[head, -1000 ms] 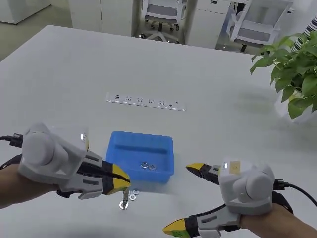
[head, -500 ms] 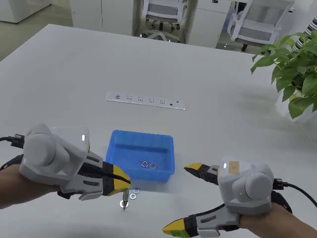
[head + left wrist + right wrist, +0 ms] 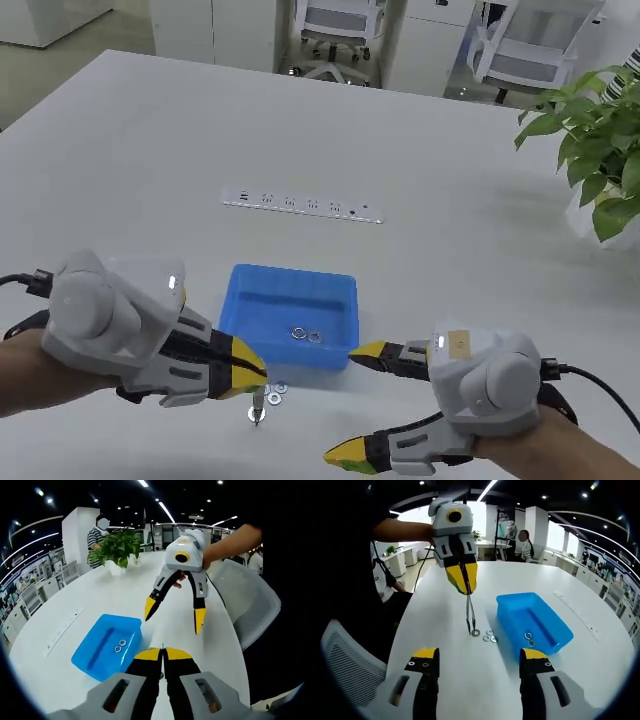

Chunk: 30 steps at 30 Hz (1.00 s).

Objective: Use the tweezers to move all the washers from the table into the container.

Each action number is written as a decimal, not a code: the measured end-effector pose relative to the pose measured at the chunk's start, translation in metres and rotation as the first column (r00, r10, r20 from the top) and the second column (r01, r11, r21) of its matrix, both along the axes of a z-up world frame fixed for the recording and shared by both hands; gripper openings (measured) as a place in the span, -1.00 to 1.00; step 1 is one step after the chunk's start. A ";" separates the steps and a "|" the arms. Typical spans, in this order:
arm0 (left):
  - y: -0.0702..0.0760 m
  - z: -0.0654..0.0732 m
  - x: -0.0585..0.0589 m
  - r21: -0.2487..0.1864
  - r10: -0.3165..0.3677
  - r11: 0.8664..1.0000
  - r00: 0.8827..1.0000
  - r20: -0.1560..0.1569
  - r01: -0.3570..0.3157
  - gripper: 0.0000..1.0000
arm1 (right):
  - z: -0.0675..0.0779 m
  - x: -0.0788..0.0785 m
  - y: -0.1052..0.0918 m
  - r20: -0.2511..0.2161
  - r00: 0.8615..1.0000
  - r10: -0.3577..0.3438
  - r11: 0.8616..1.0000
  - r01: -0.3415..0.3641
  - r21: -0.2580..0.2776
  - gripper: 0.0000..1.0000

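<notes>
left tool (image 3: pixel 248 372) pinches slim metal tweezers (image 3: pixel 469 611), tips down beside small steel washers (image 3: pixel 489 636); right tool (image 3: pixel 347 406) hovers, jaws wide

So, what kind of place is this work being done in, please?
Most likely an open-plan office. Swivel office chairs stand behind the large white table, a power strip lies on it, and a potted plant stands at the right.

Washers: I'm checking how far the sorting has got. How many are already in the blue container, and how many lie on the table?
Washers in the blue container: 2
Washers on the table: 4, one beside the tips of the tweezers
Total: 6
</notes>
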<state>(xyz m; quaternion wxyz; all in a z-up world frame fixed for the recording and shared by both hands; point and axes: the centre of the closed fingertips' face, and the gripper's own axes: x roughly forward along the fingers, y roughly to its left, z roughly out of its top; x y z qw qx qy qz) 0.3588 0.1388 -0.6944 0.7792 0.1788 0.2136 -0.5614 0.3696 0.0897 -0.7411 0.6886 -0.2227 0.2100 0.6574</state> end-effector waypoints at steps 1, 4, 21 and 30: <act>0.001 0.000 0.001 0.002 0.001 1.000 1.000 -0.001 -0.001 -0.89 | 0.000 -0.001 0.002 0.003 1.000 0.015 1.000 -0.015 -0.003 0.26; 0.002 -0.001 0.002 0.006 0.001 1.000 1.000 -0.004 -0.001 -0.89 | 0.000 -0.003 0.008 0.005 0.999 0.039 0.999 -0.039 -0.002 0.18; 0.001 -0.002 0.001 0.021 -0.045 0.999 0.999 -0.007 0.045 -0.89 | -0.008 -0.006 0.038 0.017 0.988 0.155 0.988 -0.155 -0.020 -0.22; 0.000 -0.002 0.001 0.024 -0.060 0.998 0.998 -0.012 0.061 -0.89 | -0.017 -0.011 0.057 0.019 0.974 0.227 0.973 -0.226 -0.044 -0.38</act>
